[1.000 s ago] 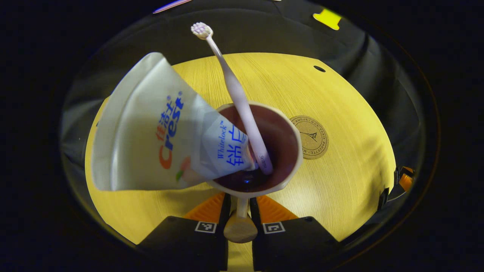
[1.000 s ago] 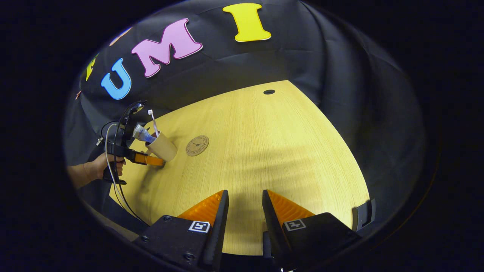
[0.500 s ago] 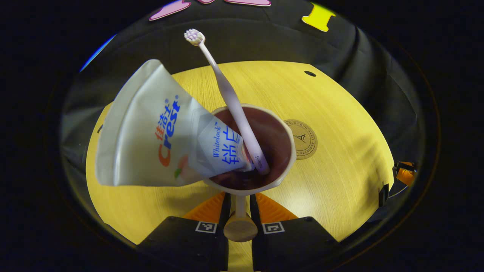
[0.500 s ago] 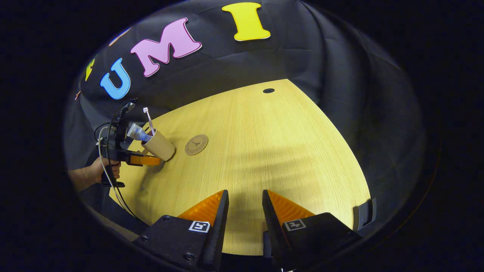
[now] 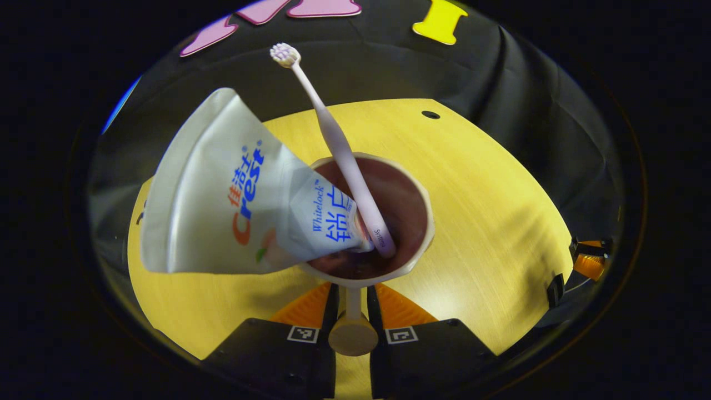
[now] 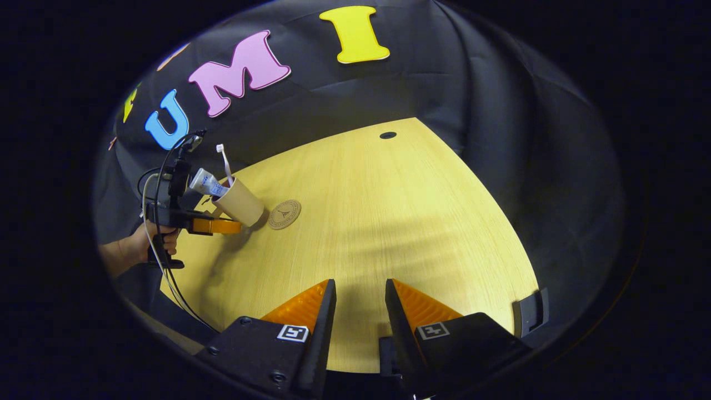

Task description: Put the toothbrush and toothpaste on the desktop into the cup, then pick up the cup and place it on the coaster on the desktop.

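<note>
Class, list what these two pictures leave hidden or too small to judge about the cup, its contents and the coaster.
- Coaster: the cup hides it in the left gripper view.
- Toothpaste cap: inside the cup, behind the tube.
- Whether the cup clears the table: too small in the right gripper view.
- Toothbrush end: sunk in the dark cup bottom.

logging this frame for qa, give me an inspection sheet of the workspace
surface: pale wooden desktop with a small dark hole.
job's things: toothbrush and toothpaste tube stand in the cup; coaster bare, beside the cup.
clutter: nothing seen.
grippers: left gripper shut on the cup's handle, held by a hand; right gripper open, holding nothing.
cables: cables hang from the left gripper.
surroundings: black cloth wall.
</note>
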